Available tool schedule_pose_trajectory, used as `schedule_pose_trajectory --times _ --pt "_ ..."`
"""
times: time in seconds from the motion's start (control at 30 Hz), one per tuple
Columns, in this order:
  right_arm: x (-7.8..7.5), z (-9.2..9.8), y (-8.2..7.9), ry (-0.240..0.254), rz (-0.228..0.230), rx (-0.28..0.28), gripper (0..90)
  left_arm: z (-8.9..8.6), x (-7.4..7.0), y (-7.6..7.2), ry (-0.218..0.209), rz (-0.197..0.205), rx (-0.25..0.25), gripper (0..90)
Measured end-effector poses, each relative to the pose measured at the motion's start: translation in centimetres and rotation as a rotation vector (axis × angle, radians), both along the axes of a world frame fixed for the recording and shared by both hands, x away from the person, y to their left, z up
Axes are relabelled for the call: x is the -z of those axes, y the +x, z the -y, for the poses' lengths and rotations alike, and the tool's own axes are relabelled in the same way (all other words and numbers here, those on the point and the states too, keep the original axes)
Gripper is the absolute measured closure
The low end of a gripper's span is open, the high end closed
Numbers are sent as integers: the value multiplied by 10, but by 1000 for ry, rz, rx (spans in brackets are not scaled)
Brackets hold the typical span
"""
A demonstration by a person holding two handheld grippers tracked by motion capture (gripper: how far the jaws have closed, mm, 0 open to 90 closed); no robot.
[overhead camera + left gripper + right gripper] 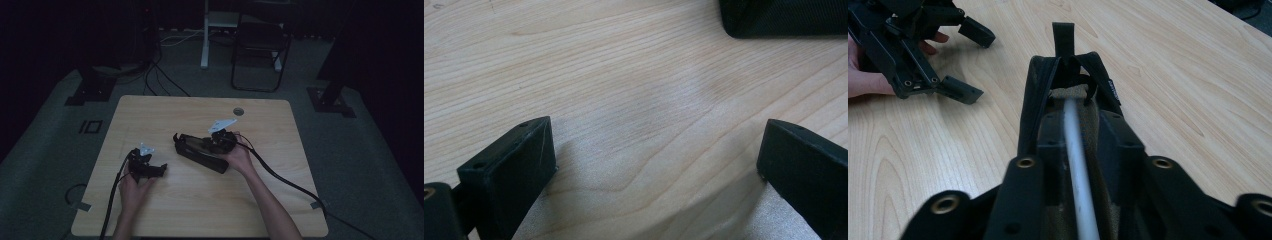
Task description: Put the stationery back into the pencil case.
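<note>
Your right gripper (1075, 145) is clamped tight on a thin white rod (1074, 150) inside the black pouch (200, 152) mid-surface, while your left gripper (659, 170), at the pouch's 8 o'clock, sits spread wide over bare wooden surface (624, 90), holding nothing.

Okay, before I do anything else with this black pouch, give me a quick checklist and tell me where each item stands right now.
1. Right gripper shut on the white rod: ok, jaws close against it inside the open black pouch.
2. Left gripper free: ok, jaws wide apart over bare wood.
3. Left gripper clear of pouch: ok, it sits apart, to the pouch's left in the high view.
4. Pouch mouth open: ok, tan lining visible around the rod.
5. How deep the rod sits: cannot tell, its far end is hidden.
6. Wooden table space around pouch: ok.
</note>
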State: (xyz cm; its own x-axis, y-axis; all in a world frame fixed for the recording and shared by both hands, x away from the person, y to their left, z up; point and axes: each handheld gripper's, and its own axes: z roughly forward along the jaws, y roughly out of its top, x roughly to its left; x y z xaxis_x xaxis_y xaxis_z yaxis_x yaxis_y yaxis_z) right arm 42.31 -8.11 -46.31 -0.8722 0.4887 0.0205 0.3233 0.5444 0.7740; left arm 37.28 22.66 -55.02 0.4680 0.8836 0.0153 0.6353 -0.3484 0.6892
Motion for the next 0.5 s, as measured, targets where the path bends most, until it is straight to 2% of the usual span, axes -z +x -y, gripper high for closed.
schedule_pose_trajectory --times 0.23,0.5 --pt "-5 3 -4 7 14 6 611 0 0 0 0 0 0 25" --pt "-23 15 -8 18 40 46 503 0 0 0 0 0 0 25"
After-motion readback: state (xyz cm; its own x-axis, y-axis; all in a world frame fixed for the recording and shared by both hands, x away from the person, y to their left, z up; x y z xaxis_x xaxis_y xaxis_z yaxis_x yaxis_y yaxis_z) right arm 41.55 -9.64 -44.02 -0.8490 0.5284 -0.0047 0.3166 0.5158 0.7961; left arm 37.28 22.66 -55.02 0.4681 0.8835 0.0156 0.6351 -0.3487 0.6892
